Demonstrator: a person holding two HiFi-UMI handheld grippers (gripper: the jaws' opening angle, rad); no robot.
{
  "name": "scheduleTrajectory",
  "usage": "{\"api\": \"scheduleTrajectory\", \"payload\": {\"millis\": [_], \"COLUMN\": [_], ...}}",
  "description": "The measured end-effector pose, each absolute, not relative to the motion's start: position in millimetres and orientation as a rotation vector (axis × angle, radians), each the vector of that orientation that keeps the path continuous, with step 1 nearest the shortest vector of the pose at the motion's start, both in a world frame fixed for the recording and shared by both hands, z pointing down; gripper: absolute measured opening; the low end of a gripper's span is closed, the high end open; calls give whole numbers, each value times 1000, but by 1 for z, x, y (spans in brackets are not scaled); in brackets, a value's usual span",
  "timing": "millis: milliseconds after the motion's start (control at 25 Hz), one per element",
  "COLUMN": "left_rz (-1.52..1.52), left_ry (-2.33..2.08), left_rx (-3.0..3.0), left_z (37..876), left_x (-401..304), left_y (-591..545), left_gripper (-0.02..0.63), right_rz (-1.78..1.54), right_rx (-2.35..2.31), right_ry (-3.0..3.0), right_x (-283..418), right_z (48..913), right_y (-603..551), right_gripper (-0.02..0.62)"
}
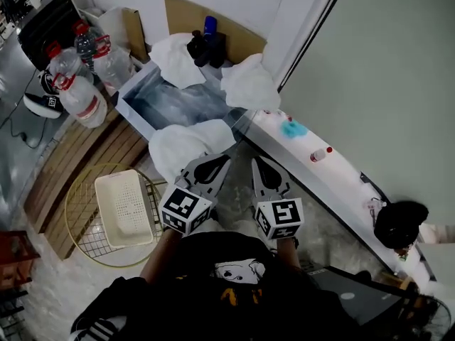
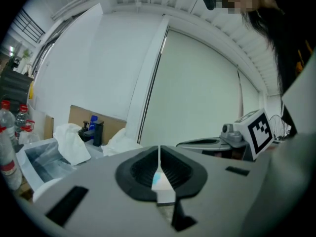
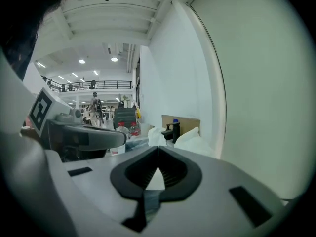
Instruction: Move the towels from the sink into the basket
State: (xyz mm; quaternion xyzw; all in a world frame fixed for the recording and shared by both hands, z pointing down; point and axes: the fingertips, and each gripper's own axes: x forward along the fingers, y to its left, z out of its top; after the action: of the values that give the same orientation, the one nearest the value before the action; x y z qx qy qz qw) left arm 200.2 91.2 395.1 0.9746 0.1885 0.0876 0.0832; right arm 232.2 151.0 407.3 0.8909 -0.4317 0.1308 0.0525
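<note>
A staged wash corner inside a big hall; mezzanine railing, ceiling lights, sink against a bare partition.

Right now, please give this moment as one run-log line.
left gripper: shut, empty | right gripper: shut, empty | towels: three on sink rim | basket: no towel inside

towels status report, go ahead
Shut, empty: left hand-held gripper, right hand-held gripper. Three towels draped on the sink rim; basket empty. Nothing seen in the way.
</note>
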Motion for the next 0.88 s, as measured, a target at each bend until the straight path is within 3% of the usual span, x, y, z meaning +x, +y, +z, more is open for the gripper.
{"api": "scheduleTrajectory", "payload": {"millis": [320, 760, 800, 880], "left_rz": [290, 334, 337, 344], "left_ry": [483, 159, 118, 37], "left_rx": [2900, 2932, 2927, 2923], "left_z": [408, 417, 417, 417], "left_x": [230, 303, 309, 321], "left_y": [68, 30, 26, 19], "left_gripper": [18, 18, 18, 18], "right_rz": [399, 480, 501, 544], "right_rx": [2765, 2777, 2754, 2679], "right_ry": [-1283, -1423, -1453, -1512], "right_x": [294, 460, 472, 494], "right_z": [408, 433, 438, 452], "right_y": [147, 142, 138, 129], "right_gripper": [6, 13, 42, 178]}}
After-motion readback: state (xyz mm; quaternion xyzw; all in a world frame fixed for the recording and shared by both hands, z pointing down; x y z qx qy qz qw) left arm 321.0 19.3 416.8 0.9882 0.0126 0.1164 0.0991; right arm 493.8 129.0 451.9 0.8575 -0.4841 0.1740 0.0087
